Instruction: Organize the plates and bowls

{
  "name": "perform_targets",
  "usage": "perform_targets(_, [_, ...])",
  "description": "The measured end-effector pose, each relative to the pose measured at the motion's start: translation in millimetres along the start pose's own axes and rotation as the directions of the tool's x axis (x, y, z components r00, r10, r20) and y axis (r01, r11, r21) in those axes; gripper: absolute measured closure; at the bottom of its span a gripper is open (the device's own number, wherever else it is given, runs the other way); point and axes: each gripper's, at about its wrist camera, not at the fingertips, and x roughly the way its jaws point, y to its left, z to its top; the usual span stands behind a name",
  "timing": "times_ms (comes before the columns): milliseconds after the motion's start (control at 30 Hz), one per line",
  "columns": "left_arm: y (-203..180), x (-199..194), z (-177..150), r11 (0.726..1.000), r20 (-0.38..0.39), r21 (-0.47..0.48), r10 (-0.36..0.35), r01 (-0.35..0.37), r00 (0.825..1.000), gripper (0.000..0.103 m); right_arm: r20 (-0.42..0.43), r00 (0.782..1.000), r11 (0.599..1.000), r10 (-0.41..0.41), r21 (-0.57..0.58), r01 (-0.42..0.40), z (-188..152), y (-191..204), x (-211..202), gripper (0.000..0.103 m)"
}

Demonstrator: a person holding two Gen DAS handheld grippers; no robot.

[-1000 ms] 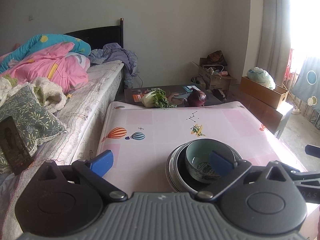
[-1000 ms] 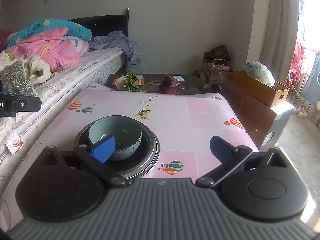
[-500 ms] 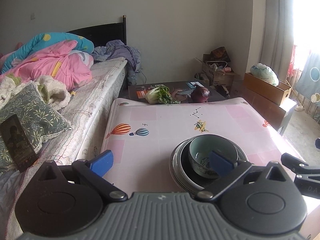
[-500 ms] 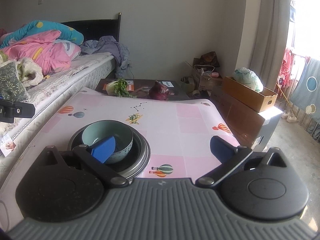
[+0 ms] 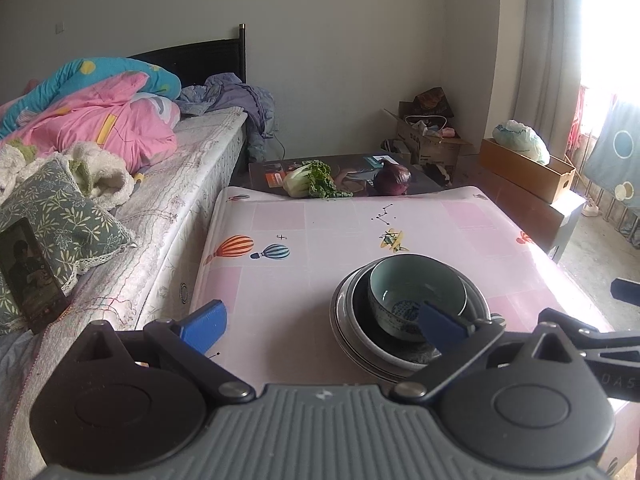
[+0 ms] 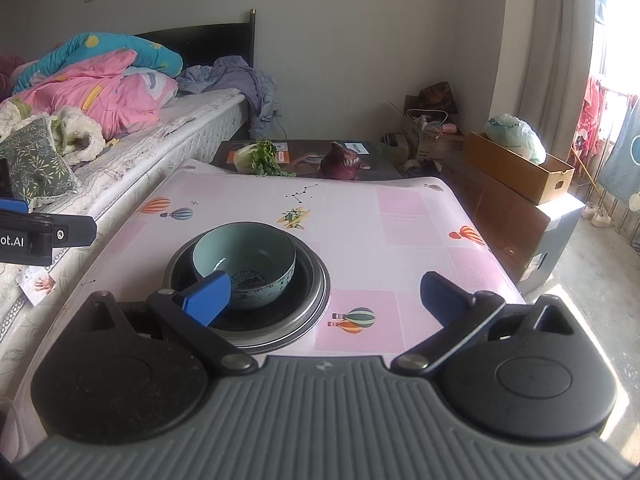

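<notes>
A light blue bowl point(image 5: 416, 292) point(image 6: 245, 260) sits inside a black dish point(image 6: 288, 312) on a stack of metal plates point(image 5: 340, 320) point(image 6: 320, 300) on the pink balloon-print table point(image 5: 304, 248) point(image 6: 380, 232). My left gripper point(image 5: 320, 322) is open and empty, above the table's near edge, its right finger in front of the bowl. My right gripper point(image 6: 324, 296) is open and empty, to the right of the stack, its left finger in front of the bowl.
A bed point(image 5: 176, 176) with pink and blue quilts runs along the table's left side. A low dark table at the far end carries a cabbage point(image 5: 310, 180) and a purple onion point(image 5: 392, 180). Cardboard boxes point(image 6: 520, 168) stand to the right.
Both grippers have drawn back and risen slightly from the stack. The bowl and plates have not moved. Both grippers stay open.
</notes>
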Motion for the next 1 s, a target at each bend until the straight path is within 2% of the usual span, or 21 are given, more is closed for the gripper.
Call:
perform_targets(233, [12, 9, -18, 0.999, -0.095, -0.037, 0.018, -0.022, 0.995, 0.000, -0.012, 1.000, 0.998, -0.028, 0.049, 0.029, -13, -2, 3, 0.001])
perform_targets(467, [15, 16, -32, 0.997, -0.147, -0.057, 0.043, -0.052, 0.988, 0.000, -0.106, 0.994, 0.996, -0.033, 0.077, 0.042, -26, 3, 19, 0.001])
perform_targets(600, [12, 26, -36, 0.996, -0.199, -0.058, 0.050, -0.062, 0.979, 0.000, -0.178, 0.979, 0.993, -0.103, 0.041, 0.112, -33, 7, 36, 0.001])
perform_targets(800, [6, 44, -43, 0.996, -0.272, -0.055, 0.059, -0.077, 0.960, 0.000, -0.229, 0.970, 0.993, -0.087, 0.062, 0.104, -38, 6, 51, 0.001])
perform_targets(1000, [-1, 55, -45, 0.996, -0.310, -0.042, 0.056, -0.072, 0.949, 0.000, -0.269, 0.960, 0.994, -0.082, 0.047, 0.098, -40, 9, 65, 0.001])
